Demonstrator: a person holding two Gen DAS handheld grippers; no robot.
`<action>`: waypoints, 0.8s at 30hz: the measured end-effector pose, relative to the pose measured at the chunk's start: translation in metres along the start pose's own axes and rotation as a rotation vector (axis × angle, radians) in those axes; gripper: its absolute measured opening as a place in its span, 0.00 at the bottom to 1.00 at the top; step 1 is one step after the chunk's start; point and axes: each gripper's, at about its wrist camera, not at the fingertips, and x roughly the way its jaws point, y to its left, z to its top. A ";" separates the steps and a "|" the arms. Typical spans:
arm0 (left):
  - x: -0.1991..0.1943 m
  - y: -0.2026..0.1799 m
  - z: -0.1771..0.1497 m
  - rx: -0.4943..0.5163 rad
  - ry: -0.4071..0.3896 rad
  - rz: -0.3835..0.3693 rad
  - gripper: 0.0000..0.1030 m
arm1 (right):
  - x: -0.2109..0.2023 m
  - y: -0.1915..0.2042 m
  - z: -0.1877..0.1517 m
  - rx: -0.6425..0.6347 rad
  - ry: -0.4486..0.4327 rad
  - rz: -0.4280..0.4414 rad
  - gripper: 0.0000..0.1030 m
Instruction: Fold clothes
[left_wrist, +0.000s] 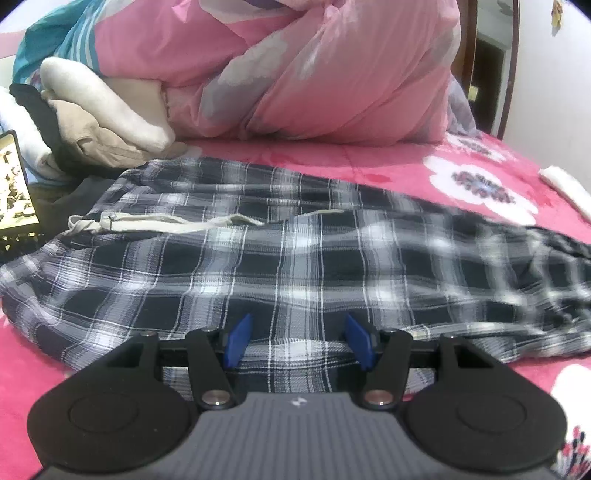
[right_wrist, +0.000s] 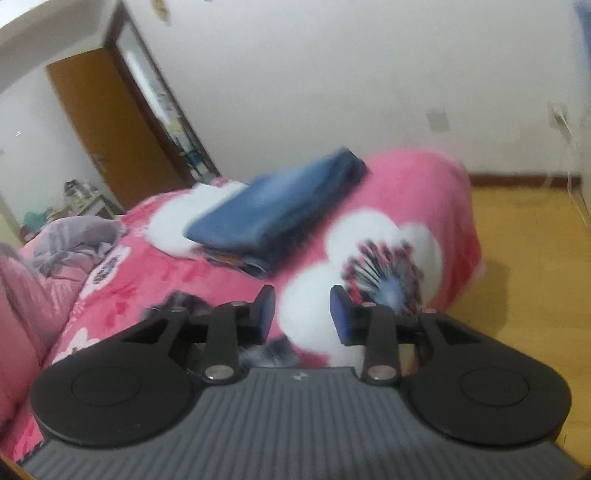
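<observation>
So the plaid pants (left_wrist: 295, 258) are spread flat across the pink floral blanket (left_wrist: 388, 166), waistband to the left with the pale drawstring (left_wrist: 166, 223) lying loose on top. The left gripper (left_wrist: 297, 341) sits low over the near edge of the pants, blue pads (left_wrist: 236, 345) parted with plaid cloth showing between them, not pinching anything as far as I can see. Behind the pants there's a big pink duvet (left_wrist: 314, 74) bunched up, plus a heap of beige and white clothes (left_wrist: 103, 122) on the left and a lit phone (left_wrist: 14, 181) at the edge. The right gripper (right_wrist: 303, 314) hangs above the blanket's white flower with its fingers apart and nothing in them. Past it lie folded jeans (right_wrist: 273, 210) near the bed's corner. That view's pretty blurry.
</observation>
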 end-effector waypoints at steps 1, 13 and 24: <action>-0.003 0.002 0.002 -0.007 -0.007 -0.004 0.57 | -0.002 0.014 0.003 -0.035 -0.003 0.031 0.32; 0.012 0.027 0.060 -0.093 -0.091 -0.009 0.56 | 0.035 0.380 -0.115 -0.790 0.441 0.883 0.34; 0.093 0.070 0.090 -0.126 -0.072 0.018 0.49 | 0.065 0.596 -0.314 -1.235 0.779 1.083 0.31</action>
